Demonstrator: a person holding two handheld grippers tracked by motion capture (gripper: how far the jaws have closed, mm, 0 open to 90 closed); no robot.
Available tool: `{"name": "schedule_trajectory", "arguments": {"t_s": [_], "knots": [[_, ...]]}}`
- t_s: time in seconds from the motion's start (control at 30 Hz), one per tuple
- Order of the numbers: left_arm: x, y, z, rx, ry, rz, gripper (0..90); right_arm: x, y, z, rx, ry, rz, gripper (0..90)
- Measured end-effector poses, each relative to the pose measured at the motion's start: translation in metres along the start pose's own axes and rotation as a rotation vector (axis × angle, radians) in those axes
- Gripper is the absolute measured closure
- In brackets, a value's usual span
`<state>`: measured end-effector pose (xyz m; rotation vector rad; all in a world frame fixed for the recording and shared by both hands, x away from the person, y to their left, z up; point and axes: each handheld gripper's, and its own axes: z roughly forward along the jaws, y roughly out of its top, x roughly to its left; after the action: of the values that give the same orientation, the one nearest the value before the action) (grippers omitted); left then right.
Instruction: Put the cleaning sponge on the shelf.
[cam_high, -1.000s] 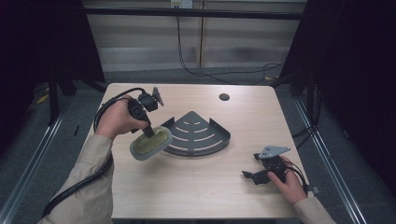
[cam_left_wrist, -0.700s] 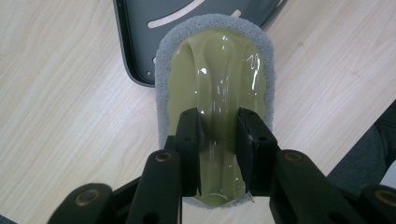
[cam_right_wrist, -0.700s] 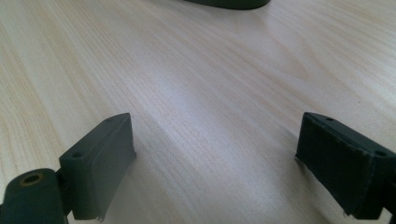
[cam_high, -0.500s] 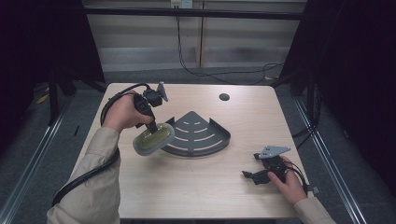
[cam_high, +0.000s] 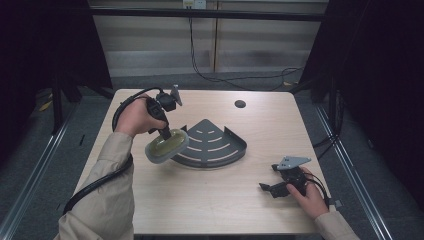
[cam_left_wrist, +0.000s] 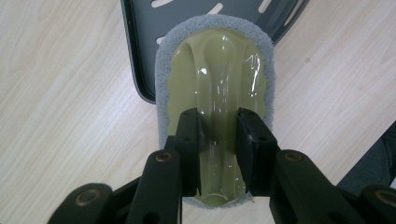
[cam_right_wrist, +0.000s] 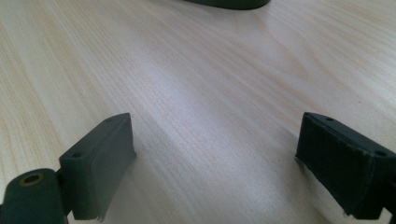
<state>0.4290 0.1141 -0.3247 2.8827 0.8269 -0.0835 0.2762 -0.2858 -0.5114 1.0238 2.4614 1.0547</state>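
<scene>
Left of centre in the high view, the left gripper (cam_high: 167, 134) clenches the raised ridge of an olive scrubbing pad (cam_left_wrist: 215, 93) with a grey fibre rim. The pad covers the left corner of the dark slotted corner shelf (cam_high: 215, 145). At lower right, the right gripper (cam_high: 272, 189) rests on the wooden table (cam_right_wrist: 196, 93), jaws released; the shelf is cut off at that view's top edge.

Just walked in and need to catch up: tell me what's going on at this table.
A person works two hand-held claws at a wooden table. The left claw is shut on the raised ridge of an olive scrubber with a grey pad, held over the edge of a dark slotted corner tray. The right claw lies open near the table's right side, holding nothing.
</scene>
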Motion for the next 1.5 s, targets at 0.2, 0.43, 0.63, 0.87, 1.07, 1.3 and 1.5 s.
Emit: {"name": "schedule_trajectory", "arguments": {"t_s": [0.2,0.43,0.63,0.87,1.07,1.3,1.5], "knots": [[0.001,0.005,0.001,-0.01,-0.004,-0.009,71.5,0.0,0.0,0.0,0.0,0.0,0.0,10.5],[0.003,0.011,0.004,-0.012,-0.007,-0.007,71.5,0.0,0.0,0.0,0.0,0.0,0.0,10.5],[0.005,0.015,0.006,-0.005,-0.002,-0.002,71.6,0.0,0.0,0.0,0.0,0.0,0.0,10.5],[0.008,0.02,0.006,-0.002,-0.007,0.005,71.5,0.0,0.0,0.0,0.0,0.0,0.0,10.5],[0.01,0.025,0.008,0.0,-0.003,-0.001,71.5,0.0,0.0,0.0,0.0,0.0,0.0,10.5],[0.013,0.031,0.011,-0.005,-0.009,0.01,71.5,0.0,0.0,0.0,-0.001,0.002,0.0,10.5],[0.015,0.035,0.013,-0.014,-0.013,0.003,71.5,0.0,0.0,0.0,0.0,0.0,0.0,10.5]]}}
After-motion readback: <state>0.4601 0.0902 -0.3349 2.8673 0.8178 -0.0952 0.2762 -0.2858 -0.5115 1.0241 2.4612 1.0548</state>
